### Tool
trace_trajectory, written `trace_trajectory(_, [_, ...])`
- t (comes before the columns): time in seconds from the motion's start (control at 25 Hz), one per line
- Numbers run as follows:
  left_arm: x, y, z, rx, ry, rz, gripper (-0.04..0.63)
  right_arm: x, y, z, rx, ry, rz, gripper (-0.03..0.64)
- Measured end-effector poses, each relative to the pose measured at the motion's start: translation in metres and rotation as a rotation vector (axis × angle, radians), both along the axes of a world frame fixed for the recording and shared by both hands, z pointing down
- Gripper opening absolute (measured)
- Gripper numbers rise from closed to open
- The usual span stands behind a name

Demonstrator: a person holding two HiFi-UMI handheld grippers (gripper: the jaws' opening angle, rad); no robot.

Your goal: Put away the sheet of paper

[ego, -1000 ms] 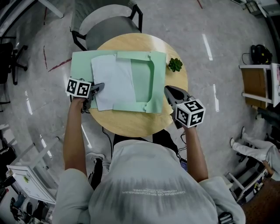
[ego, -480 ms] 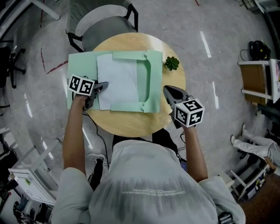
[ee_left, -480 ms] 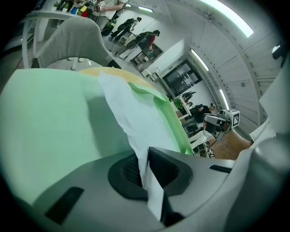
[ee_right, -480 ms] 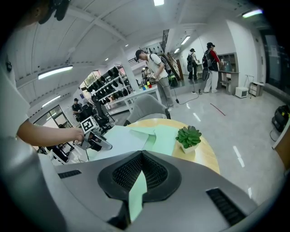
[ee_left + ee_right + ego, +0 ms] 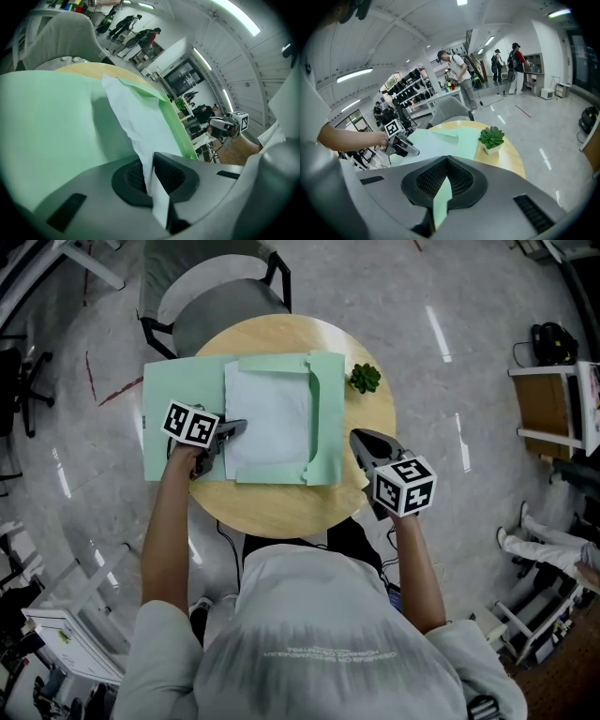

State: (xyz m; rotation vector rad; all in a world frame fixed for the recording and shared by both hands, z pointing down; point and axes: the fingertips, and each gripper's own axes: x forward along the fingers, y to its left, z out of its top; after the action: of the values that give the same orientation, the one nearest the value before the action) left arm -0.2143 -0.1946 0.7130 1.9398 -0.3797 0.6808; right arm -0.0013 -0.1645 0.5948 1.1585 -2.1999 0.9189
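An open green folder (image 5: 178, 390) lies on a round wooden table (image 5: 281, 507). On its right half rests a pale sheet of paper (image 5: 267, 413), whose right edge reaches the folder's side flap. My left gripper (image 5: 239, 427) is shut on the sheet's left edge; in the left gripper view the paper (image 5: 136, 122) runs up from between the pads, over the green folder (image 5: 51, 122). My right gripper (image 5: 357, 435) is at the folder's right edge, shut on a green strip of the folder (image 5: 443, 197) that shows between its pads.
A small potted plant (image 5: 364, 378) stands on the table just right of the folder's far corner. A grey chair (image 5: 220, 296) sits behind the table. The table's near rim is bare wood. Several people stand far off in the room.
My left gripper has moved right with the sheet, sliding it across the folder from the middle onto the right half. The right gripper has stayed where it was.
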Motion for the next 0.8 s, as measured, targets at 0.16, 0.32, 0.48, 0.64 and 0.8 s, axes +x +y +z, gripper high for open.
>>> trace_trajectory(0.16, [0.016, -0.003, -0.001, -0.001, 0.006, 0.021, 0.029, 0.003, 0.001, 0.001, -0.007, 0.000, 0.008, 0.028])
trace_trajectory(0.32, [0.031, -0.005, -0.001, -0.005, 0.021, 0.022, 0.029, 0.007, 0.002, 0.001, -0.007, -0.003, 0.022, 0.029])
trace_trajectory(0.48, [0.046, -0.006, -0.003, -0.017, 0.050, 0.019, 0.029, 0.012, 0.003, 0.001, -0.008, -0.004, 0.035, 0.029])
trace_trajectory(0.64, [0.059, -0.004, -0.003, -0.023, 0.063, 0.031, 0.029, 0.016, 0.006, 0.001, -0.007, -0.005, 0.044, 0.029])
trace_trajectory(0.8, [0.066, -0.002, -0.003, -0.009, 0.059, 0.035, 0.037, 0.024, 0.012, -0.001, -0.003, -0.003, 0.058, 0.028])
